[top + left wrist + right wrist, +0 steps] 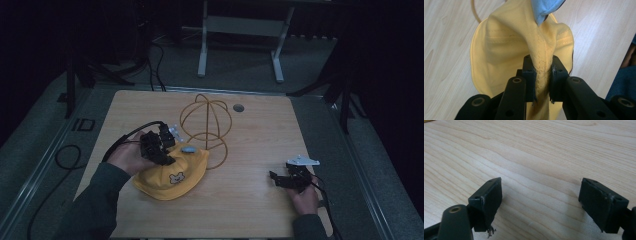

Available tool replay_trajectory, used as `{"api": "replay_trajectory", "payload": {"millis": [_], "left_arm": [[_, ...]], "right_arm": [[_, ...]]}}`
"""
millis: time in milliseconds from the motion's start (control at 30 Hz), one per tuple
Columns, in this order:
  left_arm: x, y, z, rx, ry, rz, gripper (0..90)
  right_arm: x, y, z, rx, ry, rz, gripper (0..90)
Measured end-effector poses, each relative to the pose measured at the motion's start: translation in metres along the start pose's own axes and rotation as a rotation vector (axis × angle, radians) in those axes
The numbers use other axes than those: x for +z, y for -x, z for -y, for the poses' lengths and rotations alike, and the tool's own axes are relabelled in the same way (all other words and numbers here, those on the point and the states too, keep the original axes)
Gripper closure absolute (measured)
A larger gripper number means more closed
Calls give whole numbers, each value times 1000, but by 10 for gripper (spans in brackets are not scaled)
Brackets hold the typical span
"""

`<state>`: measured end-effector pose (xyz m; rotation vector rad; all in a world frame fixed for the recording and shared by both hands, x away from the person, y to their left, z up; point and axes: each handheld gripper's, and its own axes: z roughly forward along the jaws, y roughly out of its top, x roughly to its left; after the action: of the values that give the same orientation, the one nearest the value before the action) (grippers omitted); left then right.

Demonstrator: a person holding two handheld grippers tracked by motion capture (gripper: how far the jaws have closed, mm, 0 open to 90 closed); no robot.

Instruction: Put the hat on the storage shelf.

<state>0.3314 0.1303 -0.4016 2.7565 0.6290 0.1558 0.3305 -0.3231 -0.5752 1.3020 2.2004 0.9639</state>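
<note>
We look down on a light wood-grain table with rounded corners [260, 135], a small round grey cable port [238, 107] near its far edge. Dark grey carpet floor [240, 70] surrounds it. Beyond stands a pale grey metal desk frame w/ two legs [202, 60]. Black cables [67, 155] loop at left. Room dim, bkgd nearly black.

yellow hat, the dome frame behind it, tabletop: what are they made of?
Yellow hat: soft woven fabric, likely cotton, matte; it folds and shows stitched seams where the left gripper pinches it. Dome frame: thin bent rods or wire, tan, smooth; metal or rattan, the look leaves it open. Tabletop: light wood-grain surface, probably laminate, low sheen.
</note>
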Motion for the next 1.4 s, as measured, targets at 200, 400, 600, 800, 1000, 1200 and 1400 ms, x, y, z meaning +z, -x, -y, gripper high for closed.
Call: {"api": "replay_trajectory", "payload": {"millis": [200, 400, 600, 800, 1000, 1200, 1400], "left_arm": [[-3, -7, 10, -39, -11, -14, 781], [-6, -15, 19, -71, -29, -24, 780], [-13, -21, 28, -95, -55, -46, 780], [-17, -28, 34, -116, -71, -52, 780], [-24, -37, 39, -143, -68, -62, 780], [-36, -48, 43, -166, -70, -76, 780], [-49, -57, 49, -182, -77, -93, 781]], "right_arm": [[0, 0, 0, 1, 0, 0, 189], [0, 0, 0, 0, 0, 0, 189], [0, 0, 0, 0, 0, 0, 189], [0, 0, 0, 0, 0, 0, 189], [0, 0, 0, 1, 2, 0, 189], [0, 0, 0, -2, 3, 0, 189], [0, 0, 0, 1, 2, 0, 189]]}}
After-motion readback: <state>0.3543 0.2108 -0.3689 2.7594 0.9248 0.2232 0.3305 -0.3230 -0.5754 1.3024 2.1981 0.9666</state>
